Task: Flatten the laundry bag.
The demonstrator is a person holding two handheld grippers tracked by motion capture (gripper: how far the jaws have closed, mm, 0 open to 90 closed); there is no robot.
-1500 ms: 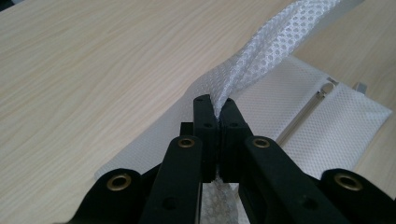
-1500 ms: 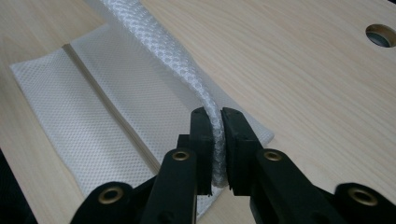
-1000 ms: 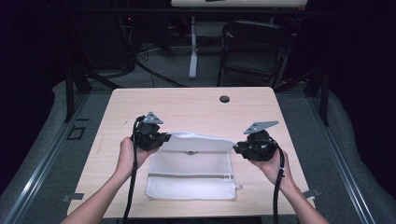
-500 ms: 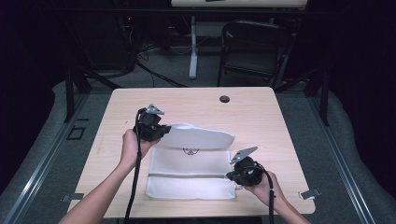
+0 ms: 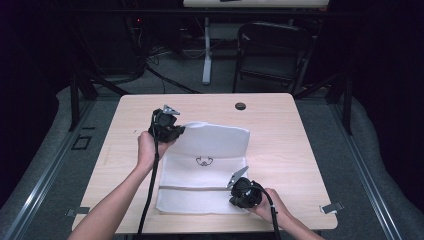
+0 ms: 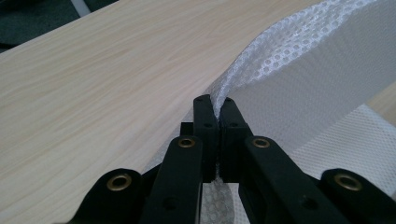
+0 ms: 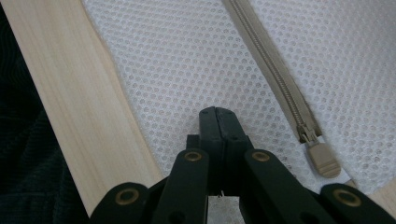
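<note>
Left gripper view: left claw (image 6: 215,105) clamped on perforated white mesh bag (image 6: 299,79); right claw (image 7: 217,114) closed, empty.

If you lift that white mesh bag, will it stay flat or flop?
Probably flop: where the left gripper pinches the mesh bag, the corner curves up softly. It looks light, being thin netting full of holes. The zipper may be the stiffest part.
</note>
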